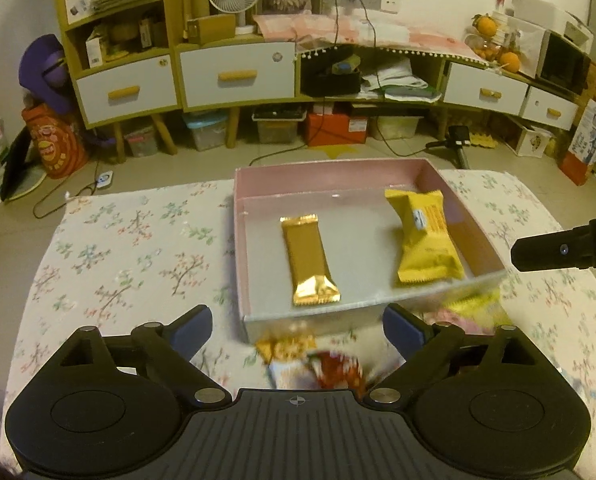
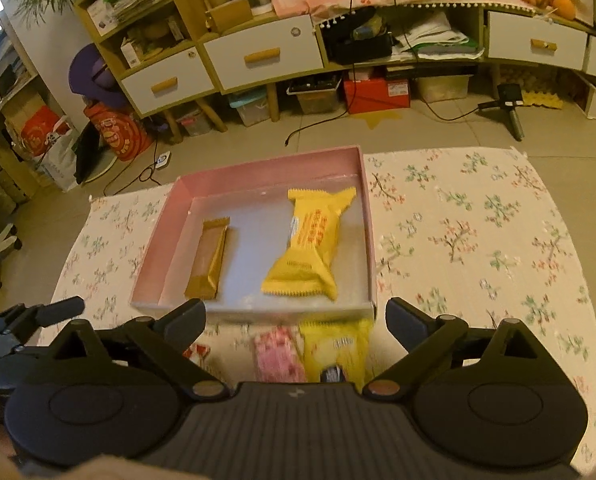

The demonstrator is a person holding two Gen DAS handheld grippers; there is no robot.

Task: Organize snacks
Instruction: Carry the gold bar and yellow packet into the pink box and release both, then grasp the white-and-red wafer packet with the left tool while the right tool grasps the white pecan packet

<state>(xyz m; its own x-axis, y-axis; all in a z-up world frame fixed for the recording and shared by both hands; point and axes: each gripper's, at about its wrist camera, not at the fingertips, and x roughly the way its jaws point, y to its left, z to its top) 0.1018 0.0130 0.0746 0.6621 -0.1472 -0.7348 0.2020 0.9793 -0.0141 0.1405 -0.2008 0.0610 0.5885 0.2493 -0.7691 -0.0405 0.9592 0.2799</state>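
Note:
A pink box (image 1: 330, 178) (image 2: 265, 170) stands on the floral cloth. Inside lie a gold bar (image 1: 308, 260) (image 2: 209, 260) and a yellow packet (image 1: 426, 240) (image 2: 310, 248). My left gripper (image 1: 298, 328) is open and empty, in front of the box's near wall, above loose snacks: a gold-orange wrapper (image 1: 283, 344) and a red-white packet (image 1: 334, 368). My right gripper (image 2: 295, 320) is open and empty at the box's near right corner, above a pink packet (image 2: 277, 354) and a yellow packet (image 2: 338, 346). Its finger shows at the right in the left wrist view (image 1: 566, 246).
The table with the floral cloth (image 1: 129, 264) (image 2: 478, 240) ends a little beyond the box. Behind it is tiled floor with cables, a small tripod (image 2: 510, 104) and a low cabinet (image 1: 233, 76) with drawers and storage bins.

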